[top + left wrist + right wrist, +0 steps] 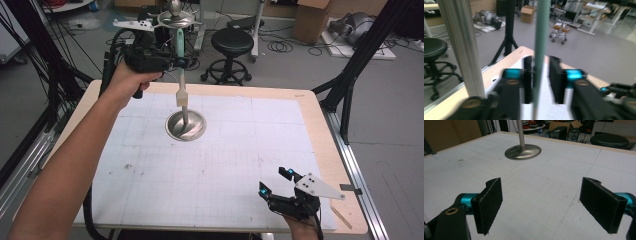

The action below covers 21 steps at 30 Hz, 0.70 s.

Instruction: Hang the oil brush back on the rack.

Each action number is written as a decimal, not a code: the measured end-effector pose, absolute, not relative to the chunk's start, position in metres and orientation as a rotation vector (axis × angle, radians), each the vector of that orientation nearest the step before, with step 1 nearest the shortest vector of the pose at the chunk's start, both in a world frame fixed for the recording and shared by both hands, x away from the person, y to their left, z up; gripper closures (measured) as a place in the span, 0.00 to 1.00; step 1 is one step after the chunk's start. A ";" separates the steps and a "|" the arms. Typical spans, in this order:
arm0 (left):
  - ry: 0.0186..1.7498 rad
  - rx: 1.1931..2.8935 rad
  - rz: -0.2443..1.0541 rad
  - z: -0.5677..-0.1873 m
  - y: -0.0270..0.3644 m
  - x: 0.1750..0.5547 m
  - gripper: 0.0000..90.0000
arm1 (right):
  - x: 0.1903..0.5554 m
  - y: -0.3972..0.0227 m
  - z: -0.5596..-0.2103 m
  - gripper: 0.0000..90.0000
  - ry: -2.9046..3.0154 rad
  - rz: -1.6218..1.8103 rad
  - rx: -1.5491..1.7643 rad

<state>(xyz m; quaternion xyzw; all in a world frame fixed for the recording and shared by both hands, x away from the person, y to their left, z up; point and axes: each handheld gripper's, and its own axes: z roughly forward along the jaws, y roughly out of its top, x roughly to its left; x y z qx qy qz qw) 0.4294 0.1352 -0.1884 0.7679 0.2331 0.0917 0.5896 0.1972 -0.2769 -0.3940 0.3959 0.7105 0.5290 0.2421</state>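
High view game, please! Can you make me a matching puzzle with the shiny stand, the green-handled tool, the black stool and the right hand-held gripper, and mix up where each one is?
Things:
1. shiny stand base
2. green-handled tool
3. black stool
4. right hand-held gripper

Places or states:
A. on the grey floor beyond the table
B. jaws wide apart with nothing in them, near the table's front right corner
C. standing on the white mat
D. upright between the jaws of the left hand-held gripper

Pairs: 1-C, 2-D, 3-A, 4-B
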 end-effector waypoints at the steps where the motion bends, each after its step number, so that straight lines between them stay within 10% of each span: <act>1: 0.536 1.788 0.235 -0.191 0.136 0.426 0.68 | 0.197 -0.277 -0.394 0.19 1.940 1.448 1.085; 21: 0.564 1.647 0.341 -0.257 0.189 0.349 0.31 | 0.186 -0.285 -0.389 0.19 1.895 1.470 1.081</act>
